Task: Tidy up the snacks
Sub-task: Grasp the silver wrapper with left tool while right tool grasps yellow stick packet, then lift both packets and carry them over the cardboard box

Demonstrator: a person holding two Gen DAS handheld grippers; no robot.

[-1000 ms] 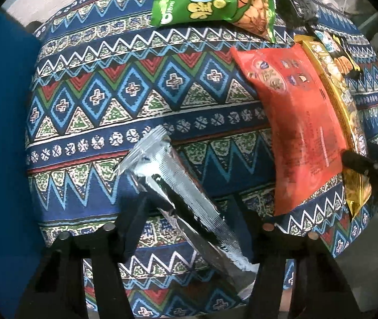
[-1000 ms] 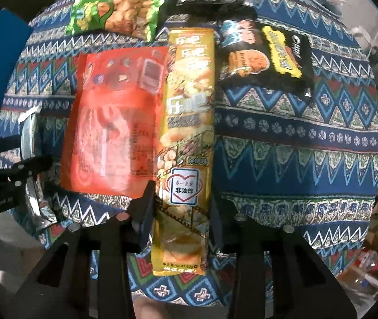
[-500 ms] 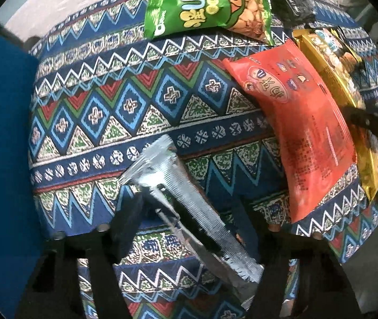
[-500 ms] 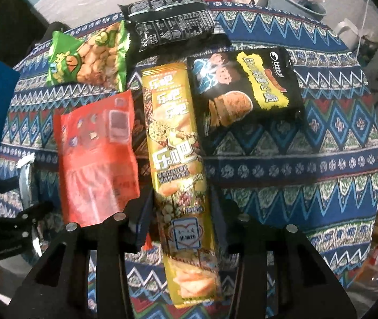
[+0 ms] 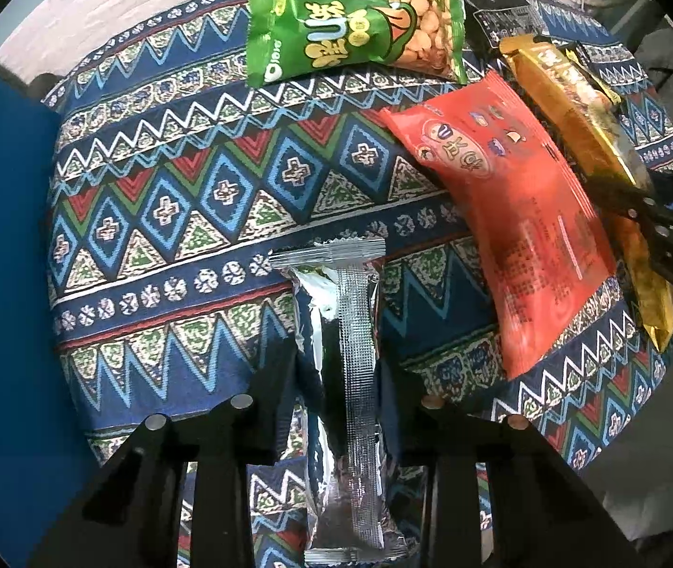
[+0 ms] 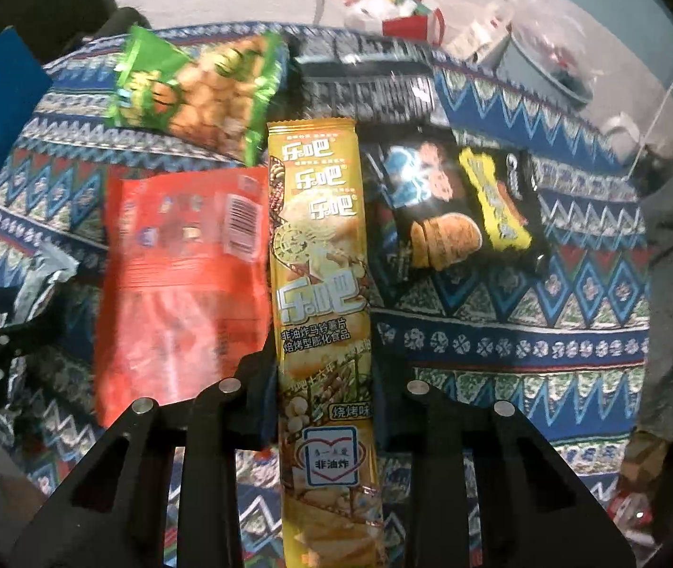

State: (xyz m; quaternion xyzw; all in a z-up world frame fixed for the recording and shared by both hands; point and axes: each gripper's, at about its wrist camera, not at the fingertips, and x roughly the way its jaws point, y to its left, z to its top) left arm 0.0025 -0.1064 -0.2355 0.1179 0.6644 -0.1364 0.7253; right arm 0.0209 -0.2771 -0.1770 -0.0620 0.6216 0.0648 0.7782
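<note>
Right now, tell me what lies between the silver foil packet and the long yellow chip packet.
The flat red snack pouch, seen in both wrist views, lies between the silver foil packet and the long yellow chip packet.

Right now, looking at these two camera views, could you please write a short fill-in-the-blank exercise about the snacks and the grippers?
1. The left gripper is shut on the ____ packet.
2. The right gripper is shut on the long ____ packet.
3. Between those two packets lies the ____ bag.
4. The green bag pictures ____.

Missing words: silver; yellow; red; peanuts
</note>
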